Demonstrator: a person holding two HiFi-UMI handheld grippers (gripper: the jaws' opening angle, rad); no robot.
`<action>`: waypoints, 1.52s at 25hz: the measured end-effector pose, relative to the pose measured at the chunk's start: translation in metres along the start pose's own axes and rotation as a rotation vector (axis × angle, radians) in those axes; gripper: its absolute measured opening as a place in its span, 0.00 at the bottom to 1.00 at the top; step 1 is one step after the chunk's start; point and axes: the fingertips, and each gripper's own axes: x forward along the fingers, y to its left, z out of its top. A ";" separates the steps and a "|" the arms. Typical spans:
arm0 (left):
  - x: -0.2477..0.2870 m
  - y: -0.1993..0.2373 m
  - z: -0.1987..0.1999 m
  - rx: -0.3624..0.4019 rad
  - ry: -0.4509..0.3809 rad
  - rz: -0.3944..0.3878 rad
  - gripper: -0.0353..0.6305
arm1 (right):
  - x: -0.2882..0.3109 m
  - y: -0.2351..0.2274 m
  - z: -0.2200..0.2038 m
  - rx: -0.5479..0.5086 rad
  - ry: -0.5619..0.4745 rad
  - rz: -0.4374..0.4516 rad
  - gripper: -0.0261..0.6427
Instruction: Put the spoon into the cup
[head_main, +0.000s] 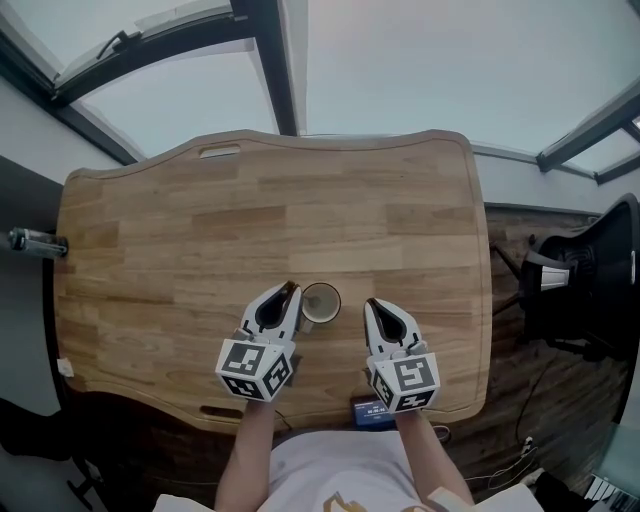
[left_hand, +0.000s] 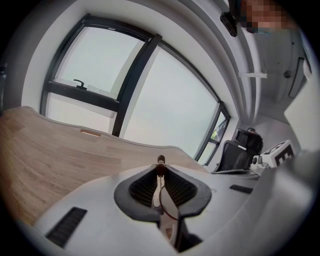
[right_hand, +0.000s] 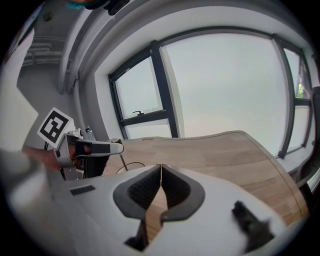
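Note:
A small pale cup (head_main: 321, 302) stands upright on the wooden table (head_main: 200, 230), between my two grippers. My left gripper (head_main: 290, 291) is just left of the cup and shut on a spoon (left_hand: 161, 192). The spoon's dark handle tip (left_hand: 160, 160) sticks out past the fingertips and its bowl lies back between the pads. In the right gripper view the thin handle (right_hand: 123, 162) hangs from the left gripper (right_hand: 95, 147) beside the cup's rim. My right gripper (head_main: 372, 303) is just right of the cup, shut with nothing in it (right_hand: 161, 167).
Large windows lie beyond the table's far edge. A black office chair (head_main: 585, 285) stands to the right of the table. A small blue object (head_main: 370, 410) sits at the near edge, and a metal fitting (head_main: 35, 242) at the left edge.

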 end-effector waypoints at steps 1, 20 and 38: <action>0.001 0.000 -0.001 -0.002 0.002 -0.001 0.13 | 0.001 -0.001 -0.001 0.000 0.003 0.001 0.09; 0.014 -0.001 -0.015 0.009 0.002 -0.005 0.13 | 0.014 -0.010 -0.011 -0.009 0.041 0.005 0.09; 0.021 -0.002 -0.027 -0.013 0.004 -0.028 0.13 | 0.027 -0.008 -0.011 -0.015 0.048 0.031 0.09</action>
